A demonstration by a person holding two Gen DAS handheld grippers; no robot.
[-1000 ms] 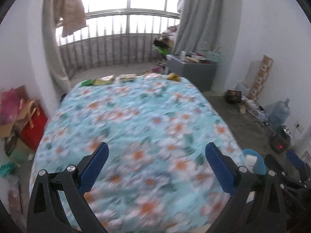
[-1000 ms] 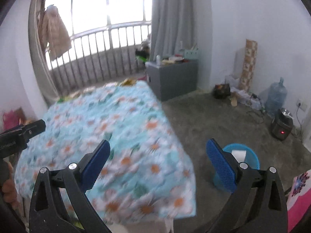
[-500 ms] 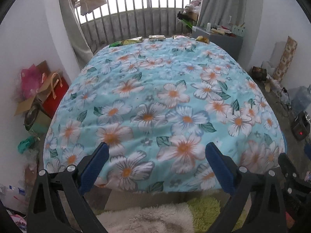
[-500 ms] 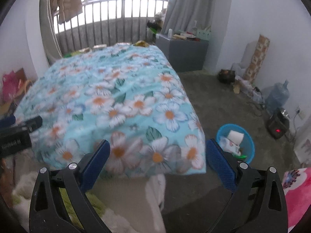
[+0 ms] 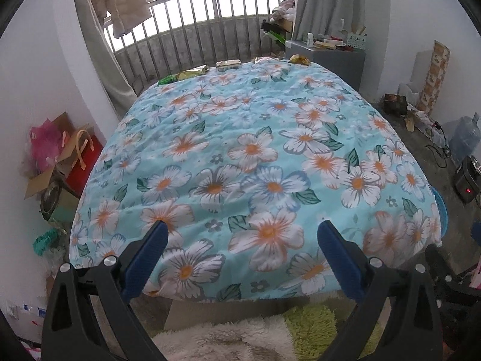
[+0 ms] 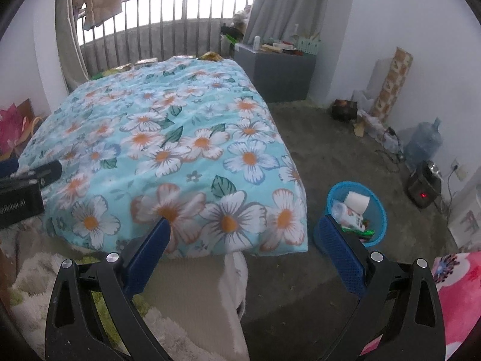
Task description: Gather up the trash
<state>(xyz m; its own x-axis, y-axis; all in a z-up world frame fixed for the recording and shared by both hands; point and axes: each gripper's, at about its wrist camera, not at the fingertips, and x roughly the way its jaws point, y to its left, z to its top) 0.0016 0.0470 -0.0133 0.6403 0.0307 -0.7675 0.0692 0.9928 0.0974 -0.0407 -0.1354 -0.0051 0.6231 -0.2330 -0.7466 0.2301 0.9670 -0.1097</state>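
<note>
On the far left, against the white wall, a red bag [image 5: 85, 162] stands beside a cardboard box [image 5: 42, 180] and some pink wrapping. Next comes the bed with its blue flowered cover [image 5: 246, 156], which fills the middle of both views. The trash lies in a row along the far edge of this bed, near the balcony railing [image 5: 210, 39]: a green wrapper [image 5: 167, 79], a yellow-green packet [image 5: 192, 73], a flat packet [image 5: 228, 64] and a crumpled yellow wrapper [image 5: 299, 59].

The left gripper [image 5: 243, 251] hangs over the near end of the bed, its blue pads spread wide apart with nothing between them. The right gripper [image 6: 245, 251] is at the near right corner of the bed, also spread wide and empty.

To the right of the bed, on the grey floor, stands a blue trash basket [image 6: 375, 231] that holds a white paper roll and some packets. Behind it a grey cabinet [image 6: 276, 72] stands near the curtain. On the far right, a water bottle [image 6: 424, 144] and a small black heater [image 6: 422, 185] with a red light stand by the wall.
</note>
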